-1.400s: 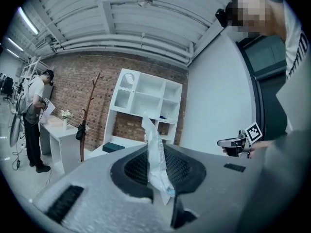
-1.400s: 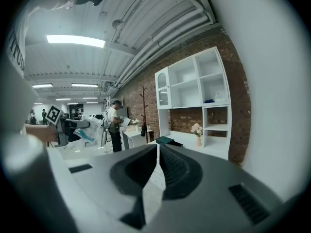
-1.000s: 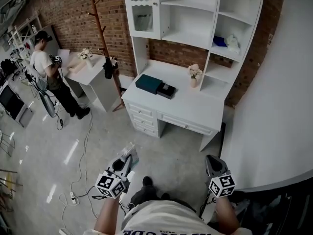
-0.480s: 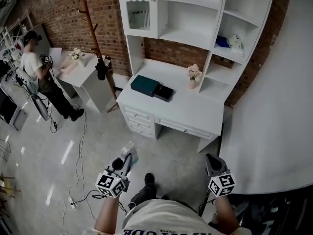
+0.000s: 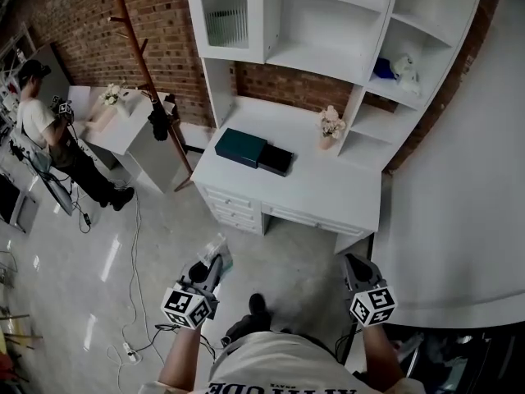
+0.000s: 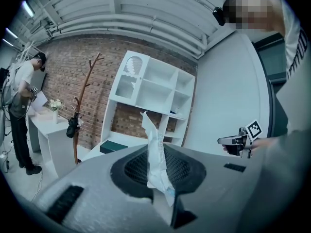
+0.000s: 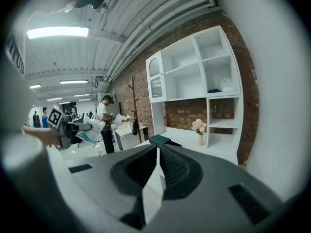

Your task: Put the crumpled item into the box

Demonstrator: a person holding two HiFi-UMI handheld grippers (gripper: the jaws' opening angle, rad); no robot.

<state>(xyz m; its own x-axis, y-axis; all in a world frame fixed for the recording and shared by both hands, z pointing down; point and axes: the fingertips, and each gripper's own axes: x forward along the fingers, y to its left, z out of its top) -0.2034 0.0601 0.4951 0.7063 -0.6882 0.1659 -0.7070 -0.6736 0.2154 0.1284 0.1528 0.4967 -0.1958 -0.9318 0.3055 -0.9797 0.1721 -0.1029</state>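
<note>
Since the earlier frames the desk [image 5: 320, 183] had drawn nearer in the head view, and the second person [image 5: 41, 125] at the side table had drifted toward the left edge. Both grippers had kept their places low in that view, carried forward with the wearer.

Both forearms reached out from the bottom of the view, side by side and well apart. Each gripper pointed ahead toward the desk and tipped slightly down over the floor [image 5: 107, 245], with its marker cube on top near the wrist.

The left gripper [image 5: 215, 261] pinched the crumpled item [image 6: 156, 154] between its pads. The white, crinkled piece stood up past the jaw tips, with a bluish patch near its lower end. The right gripper [image 5: 353, 263] had its jaws pressed together, and nothing sat between them. Each gripper showed in the other's view, level with it and off to the side.

The item hung in the air in front of the desk, not yet over it. The dark green box [image 5: 240, 147] lay on the left part of the desk top, just beside a smaller black box [image 5: 276, 159], and well apart from the item
</note>
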